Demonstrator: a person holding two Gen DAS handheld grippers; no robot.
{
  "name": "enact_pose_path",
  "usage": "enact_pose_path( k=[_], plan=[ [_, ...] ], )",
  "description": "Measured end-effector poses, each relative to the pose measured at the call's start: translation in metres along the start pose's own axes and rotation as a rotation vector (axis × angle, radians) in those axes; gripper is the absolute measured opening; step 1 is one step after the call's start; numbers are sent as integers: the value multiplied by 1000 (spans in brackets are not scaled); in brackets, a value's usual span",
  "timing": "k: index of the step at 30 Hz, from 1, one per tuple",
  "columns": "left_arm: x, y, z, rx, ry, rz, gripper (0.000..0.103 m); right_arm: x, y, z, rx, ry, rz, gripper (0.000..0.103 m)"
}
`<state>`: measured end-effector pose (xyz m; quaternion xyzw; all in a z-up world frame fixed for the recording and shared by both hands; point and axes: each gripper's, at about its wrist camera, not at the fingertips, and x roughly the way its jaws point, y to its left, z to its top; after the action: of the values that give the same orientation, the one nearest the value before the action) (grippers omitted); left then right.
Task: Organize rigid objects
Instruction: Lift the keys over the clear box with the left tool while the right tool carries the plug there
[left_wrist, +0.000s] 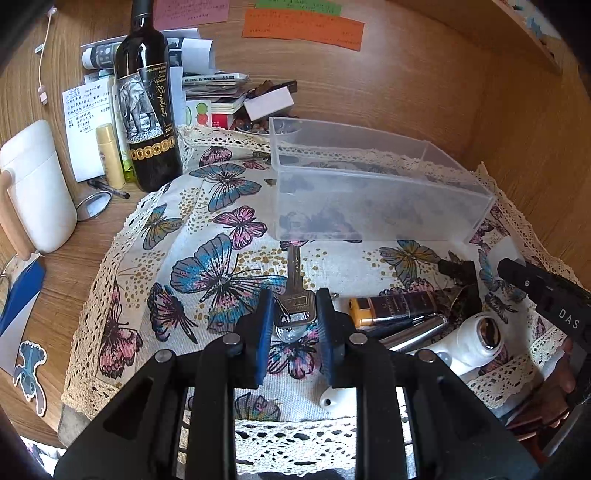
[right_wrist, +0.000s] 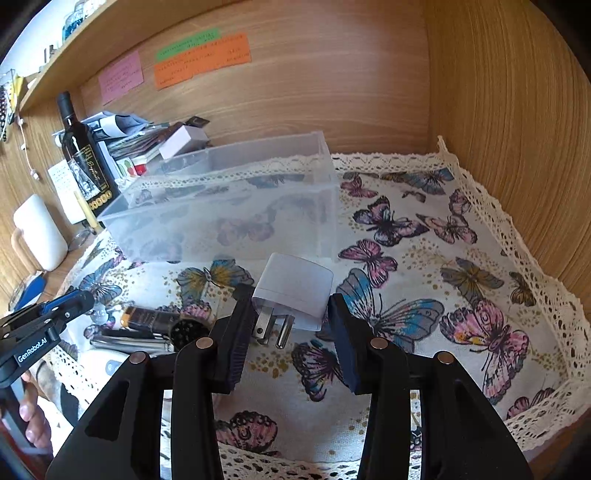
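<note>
The left hand-held gripper (left_wrist: 294, 325) is hanging low over the butterfly cloth (left_wrist: 207, 236) on the counter, its blue pads standing apart on either side of the head of a silver key (left_wrist: 296, 295), not yet pinching it as far as I can tell. The key is lying flat with its long axis running straight away from the gripper, blade pointing toward the near wall of the clear plastic box (left_wrist: 369, 206), so the pads are sitting across its narrow width. The right hand-held gripper (right_wrist: 290, 325) is likewise spread wide, bracketing a white plug adapter (right_wrist: 295, 291) that is resting on the cloth just in front of the same box (right_wrist: 236, 206), prongs pointing back toward the gripper and body toward the box. Its pads are not touching the adapter's sides. Each thing is lying dead ahead of its own gripper, with the box beyond. I judge a squeeze comes next, then a short carry forward. A lighter (left_wrist: 391, 306), a metal pen (left_wrist: 413, 332) and a white device (left_wrist: 476, 339) are waiting between the two grippers.
</note>
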<state>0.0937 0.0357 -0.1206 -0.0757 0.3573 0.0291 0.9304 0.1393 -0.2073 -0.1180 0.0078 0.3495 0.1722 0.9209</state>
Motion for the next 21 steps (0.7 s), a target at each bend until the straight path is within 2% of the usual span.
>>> enact_pose_path(
  k=[1,3,5,13,18,21],
  plan=[
    [-2,-1,3,0,-6,-14,7,-2,2,2,-6,-8,3,38],
    [-5,-1,9,1,-15,-28,2,-5,6,6,-17,-24,10,38],
    [-8,-1,16,-10,-22,-62,1,-8,9,9,-27,-40,17,38],
    [-20,-9,24,21,-83,-46,0,-15,20,13,-47,-73,33,38],
    [-18,2,21,-9,-64,-32,1,-15,20,11,-46,-66,37,38],
    [-14,15,16,-36,-20,-43,4,-15,19,10,-41,-62,40,38]
  ],
)
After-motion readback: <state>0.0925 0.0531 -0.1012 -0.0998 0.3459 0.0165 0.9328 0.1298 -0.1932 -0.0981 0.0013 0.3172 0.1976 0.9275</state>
